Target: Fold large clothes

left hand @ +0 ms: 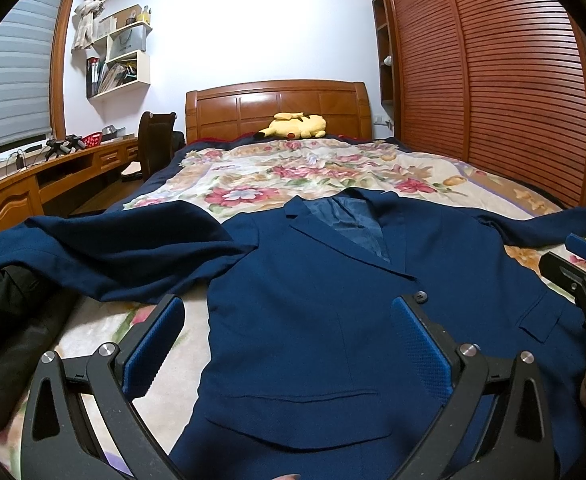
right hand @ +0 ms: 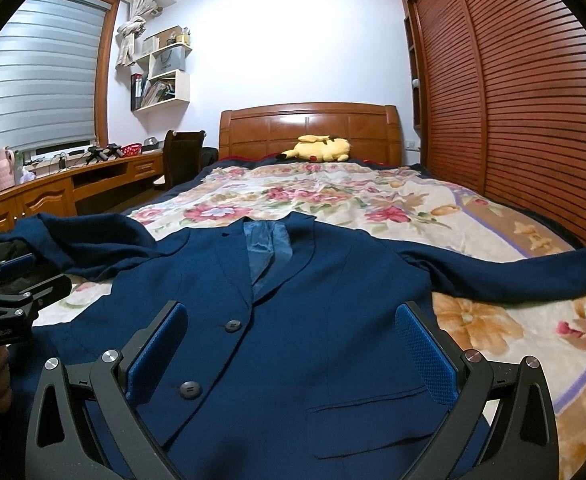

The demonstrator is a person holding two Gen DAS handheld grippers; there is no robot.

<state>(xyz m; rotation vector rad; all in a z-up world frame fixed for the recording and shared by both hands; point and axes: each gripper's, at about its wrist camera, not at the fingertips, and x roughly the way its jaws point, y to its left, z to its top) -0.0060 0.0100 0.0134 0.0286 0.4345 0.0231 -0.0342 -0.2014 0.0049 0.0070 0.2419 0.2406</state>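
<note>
A: Where's the garment?

B: Navy jacket (left hand: 317,304) flat on the bed (left hand: 277,168), front up, collar toward the headboard (left hand: 277,108), hem toward the camera. Long axis runs straight away from both tongs, down the bed.

A: Sleeves?

B: Spread out sideways. Left sleeve (left hand: 105,256) goes out to the left, rumpled, cuff near the bed's left edge. Right sleeve (right hand: 505,272) goes out to the right, flatter.

A: Tongs state?

B: Left tongs (left hand: 289,344) wide, nothing between the pads, hovering over the lower left front panel by the pocket flap. Right tongs (right hand: 293,352) also wide, empty, over the lower right panel, just right of the two buttons (right hand: 191,389). Can't tell if either touches the cloth.

A: Which one is nearer what?

B: Each sits on its own half of the hem end. Left is nearer the left sleeve, right nearer the right sleeve. Both sleeves lie forward and outward from the tongs, about shoulder level on the jacket.

A: So the next move?

B: My guess: one sleeve gets folded across the chest, so the tongs on that side must reach out sideways and forward first. Nothing folded yet by the look of it.

A: Clutter?

B: Yellow plush toy (right hand: 321,148) by the headboard, well apart from the jacket. Dark cloth off the bed's left edge, unclear what.
</note>
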